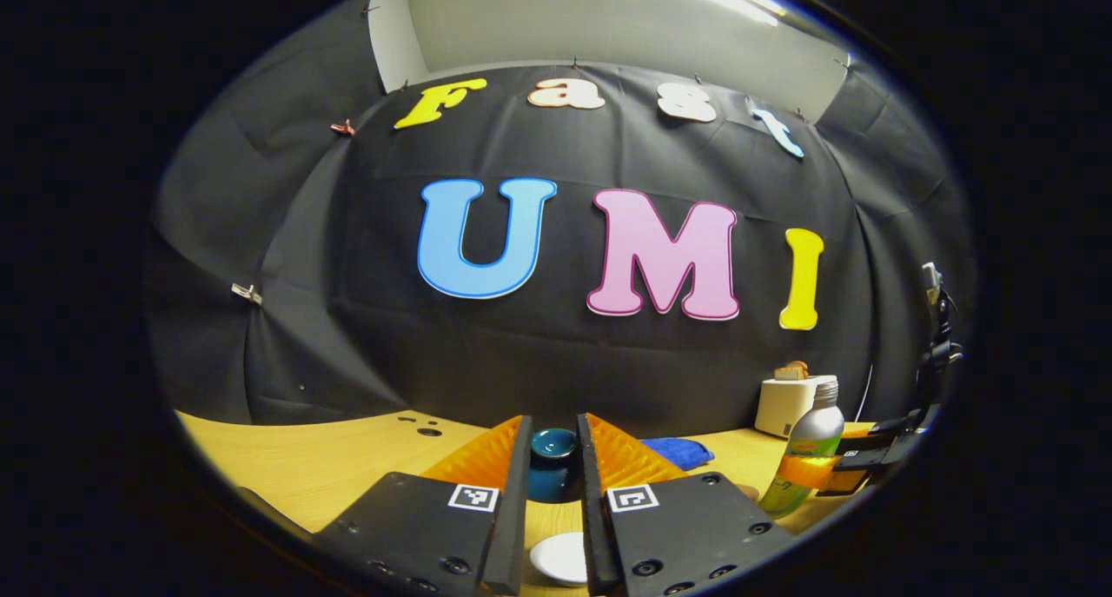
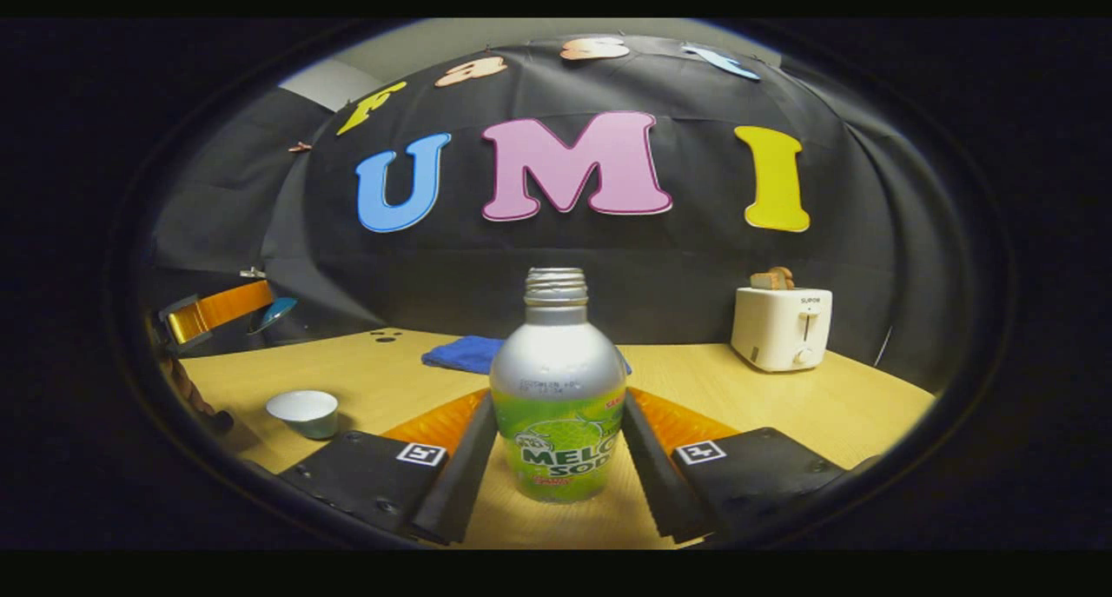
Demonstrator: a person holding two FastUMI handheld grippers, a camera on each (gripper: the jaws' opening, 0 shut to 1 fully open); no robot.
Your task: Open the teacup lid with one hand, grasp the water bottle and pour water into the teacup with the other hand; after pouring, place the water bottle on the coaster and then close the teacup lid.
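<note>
One big wooden table (image 2: 782, 406) took up most of the booth. At its far side stood a white toaster (image 2: 782, 328), which had nothing to do with the job. A blue cloth (image 2: 465, 354) lay near the middle, by the wall.

Next in size was the water bottle (image 2: 556, 362). It stood up straight on the table with no cap on its neck. The right gripper (image 2: 559, 395) had its two fingers part way closed, one on each side of the bottle's fat middle, and both looked pressed against it. From the left gripper view I could see a finger of that gripper lying across the bottle's side too.

Smaller was the teacup (image 2: 304, 410), pale and open, sitting on the table well to the left of the bottle.

Smallest was the teal lid (image 1: 553, 462). The left gripper (image 1: 553, 427) had closed its fingers almost all the way and squeezed the lid between them, up in the air just above the cup.

So I thought the first part was done: the lid was off and the bottle was caught. The pouring was left, then setting the bottle on the coaster, then putting the lid back. I could not make out the coaster for sure.
</note>
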